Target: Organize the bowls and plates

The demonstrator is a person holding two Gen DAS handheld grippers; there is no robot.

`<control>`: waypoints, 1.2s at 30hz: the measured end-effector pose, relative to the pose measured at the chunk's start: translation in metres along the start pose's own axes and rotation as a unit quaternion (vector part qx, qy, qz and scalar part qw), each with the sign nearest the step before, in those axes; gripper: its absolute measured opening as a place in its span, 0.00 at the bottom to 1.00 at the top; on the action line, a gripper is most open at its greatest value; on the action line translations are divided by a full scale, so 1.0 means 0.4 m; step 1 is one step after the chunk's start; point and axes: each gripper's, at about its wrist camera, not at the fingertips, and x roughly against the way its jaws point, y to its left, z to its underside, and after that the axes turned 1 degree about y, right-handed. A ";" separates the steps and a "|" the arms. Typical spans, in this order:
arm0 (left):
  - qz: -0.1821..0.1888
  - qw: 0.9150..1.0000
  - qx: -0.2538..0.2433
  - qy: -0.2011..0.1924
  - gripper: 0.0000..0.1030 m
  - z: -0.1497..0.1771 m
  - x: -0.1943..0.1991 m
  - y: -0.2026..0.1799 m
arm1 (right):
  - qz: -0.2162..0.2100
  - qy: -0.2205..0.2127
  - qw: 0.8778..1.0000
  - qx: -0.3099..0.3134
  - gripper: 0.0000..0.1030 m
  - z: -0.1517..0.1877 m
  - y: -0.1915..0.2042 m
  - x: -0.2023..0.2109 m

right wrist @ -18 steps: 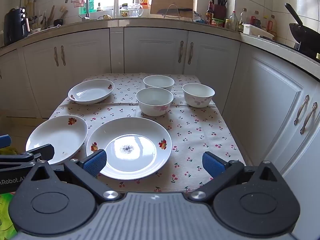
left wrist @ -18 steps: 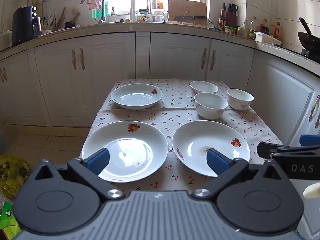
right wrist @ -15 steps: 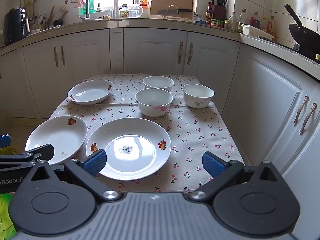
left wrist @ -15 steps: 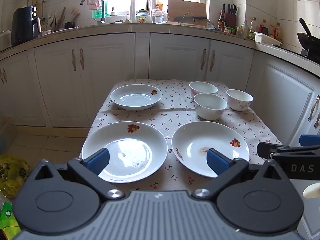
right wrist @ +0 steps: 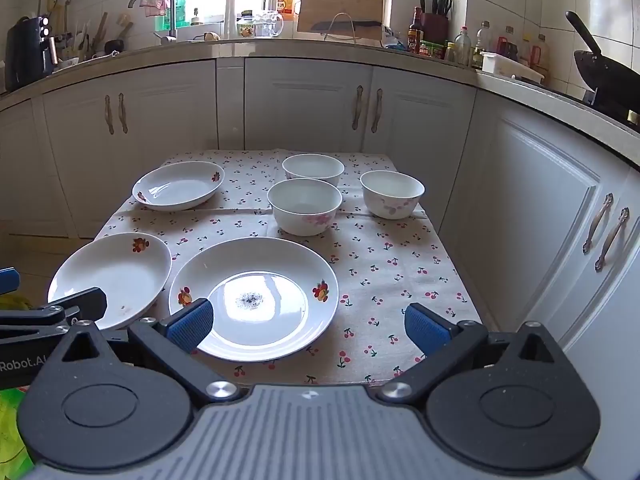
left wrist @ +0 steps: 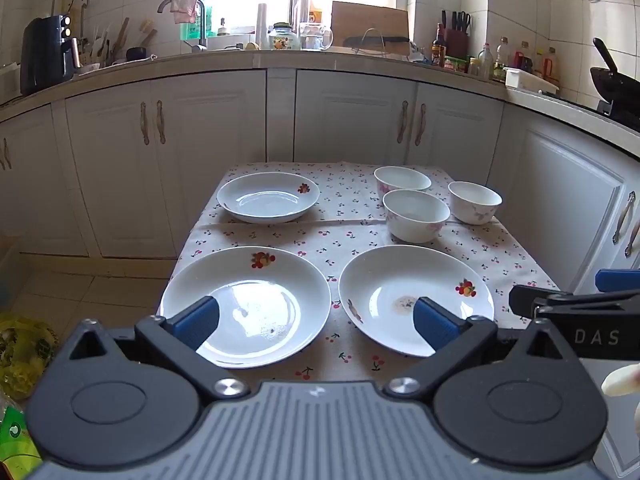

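Fingers of the left gripper are spread wide with nothing held between them; those of the right gripper are likewise wide apart and empty. Both are held short of the near edge of the table, which is covered by a cherry-print cloth.

Six dishes are noted on the table. Two large plates lie at its near edge: the left plate with a few dark specks in it, the right plate with a dark speckled residue at its centre. A smaller plate sits at the far left of the table and appears to hold nothing. Three bowls are grouped at the far right: a front bowl, a back bowl and a side bowl; their floors are partly hidden by their walls.

Lettering "DAS" is read on the right gripper's side in the left view, and "Robot.AI", cut off at the frame edge, on the left gripper's side in the right view.
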 end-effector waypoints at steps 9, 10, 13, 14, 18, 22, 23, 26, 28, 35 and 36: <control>0.002 1.000 0.000 0.000 0.99 -0.002 0.001 0.000 | 0.008 -0.004 1.000 0.002 1.00 -0.001 0.010 0.008; 0.002 1.000 -0.001 0.000 0.99 -0.002 0.001 0.000 | 0.009 -0.004 1.000 0.003 1.00 -0.001 0.010 0.006; 0.002 1.000 -0.001 -0.001 0.99 -0.002 0.001 -0.002 | 0.010 -0.005 1.000 0.003 1.00 0.001 0.014 0.006; 0.002 1.000 0.000 -0.001 0.99 -0.003 0.001 -0.003 | 0.010 -0.005 1.000 0.003 1.00 0.001 0.014 0.007; 0.003 1.000 0.000 -0.001 0.99 -0.002 0.003 -0.002 | 0.011 -0.006 1.000 0.003 1.00 0.001 0.013 0.007; 0.004 1.000 -0.001 -0.002 0.99 -0.003 0.004 -0.002 | 0.012 -0.007 1.000 0.002 1.00 0.002 0.014 0.007; 0.004 1.000 -0.001 -0.002 0.99 -0.004 0.004 -0.002 | 0.012 -0.008 1.000 0.003 1.00 0.003 0.015 0.006; 0.004 1.000 0.000 -0.001 0.99 -0.004 0.004 -0.003 | 0.013 -0.008 1.000 0.003 1.00 0.003 0.016 0.007; 0.004 1.000 -0.001 -0.002 0.99 -0.004 0.005 -0.003 | 0.013 -0.008 1.000 0.003 1.00 0.003 0.016 0.007; 0.005 1.000 -0.001 -0.003 0.99 -0.004 0.005 -0.005 | 0.014 -0.010 1.000 0.003 1.00 0.004 0.016 0.007; 0.005 1.000 -0.001 -0.003 0.99 -0.005 0.005 -0.006 | 0.014 -0.010 1.000 0.003 1.00 0.004 0.017 0.007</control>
